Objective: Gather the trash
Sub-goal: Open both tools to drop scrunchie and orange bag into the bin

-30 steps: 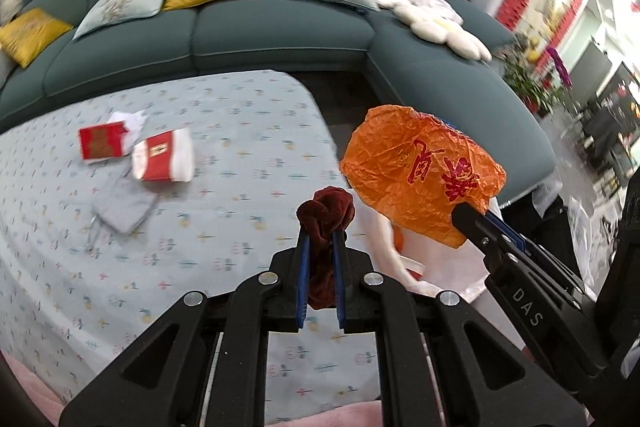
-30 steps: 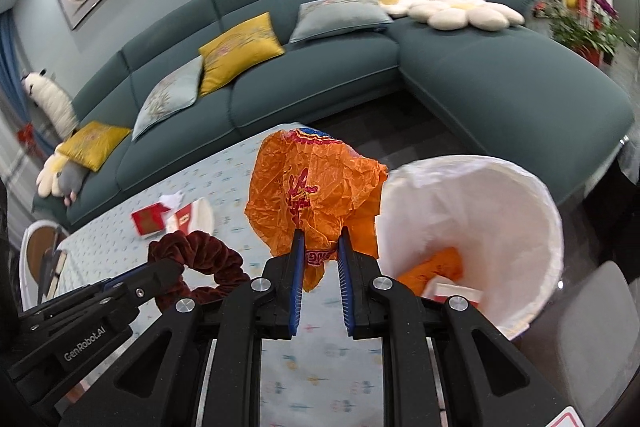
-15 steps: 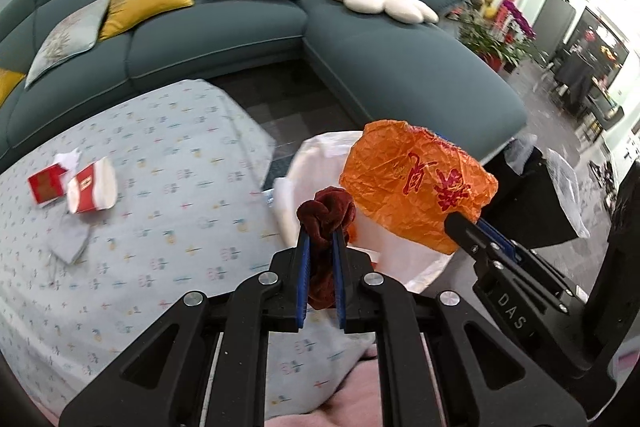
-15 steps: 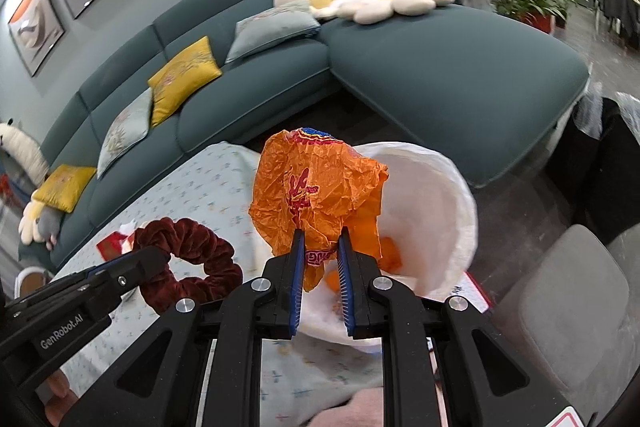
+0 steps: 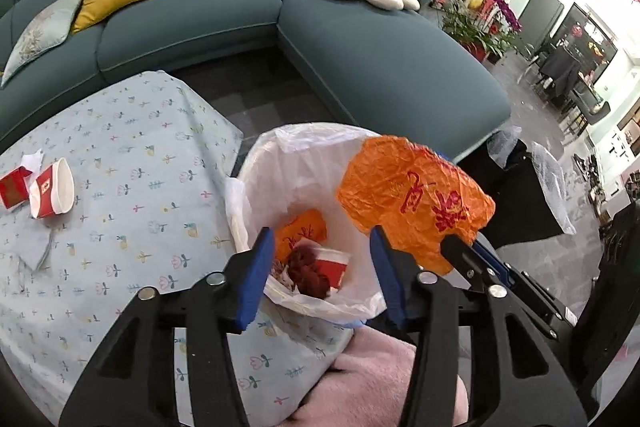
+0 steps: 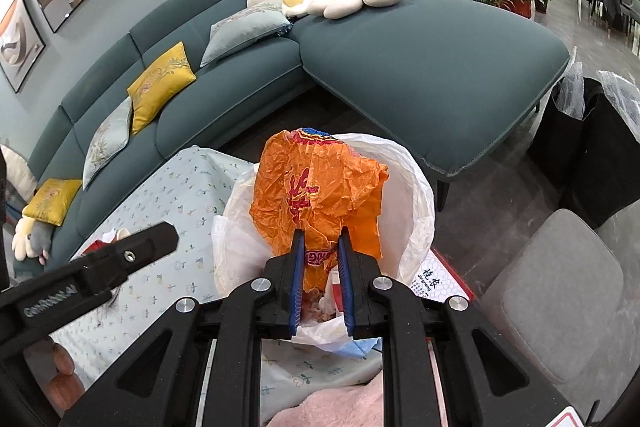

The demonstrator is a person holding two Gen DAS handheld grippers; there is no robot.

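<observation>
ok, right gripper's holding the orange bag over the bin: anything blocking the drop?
Nothing visible. The orange bag, clamped in the right gripper, hangs above the open mouth of the white-lined bin. The left gripper, jaws just opened and empty, sits to the side.

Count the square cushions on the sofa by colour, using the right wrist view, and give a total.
Yellow cushions: 2
Grey-blue cushions: 2
Total: 4
</observation>
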